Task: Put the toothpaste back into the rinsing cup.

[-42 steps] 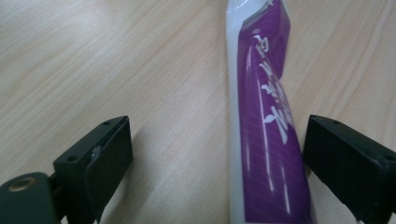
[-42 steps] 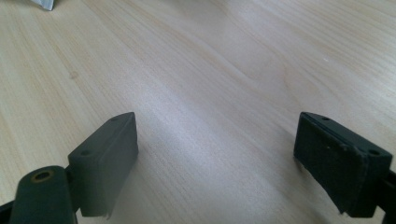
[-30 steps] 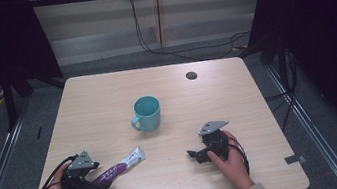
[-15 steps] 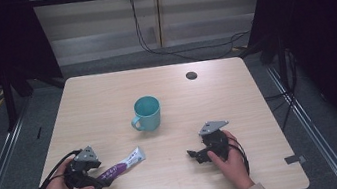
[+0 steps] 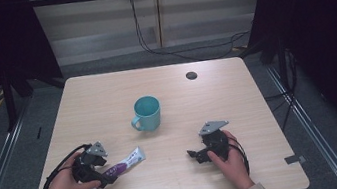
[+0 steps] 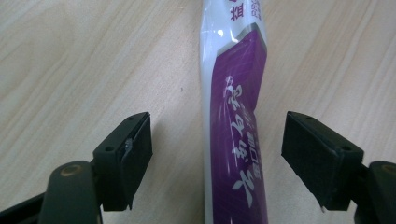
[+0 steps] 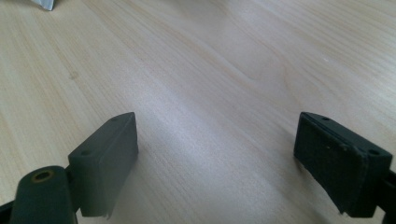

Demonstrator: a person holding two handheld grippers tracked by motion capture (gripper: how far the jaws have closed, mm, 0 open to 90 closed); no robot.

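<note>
High view: table (image 5: 240, 114) evenly lit from above, surroundings dark, slightly soft and grainy; mug (image 5: 147, 113) throws a faint shadow; left gripper view sharp, small white glare on the tube (image 6: 236, 116), grey shadows beside the jaws; right gripper view: broad pale sheen across the wood, far edge blurred.

Purple-white tube (image 6: 236, 140), teal mug (image 5: 147, 113)
</note>
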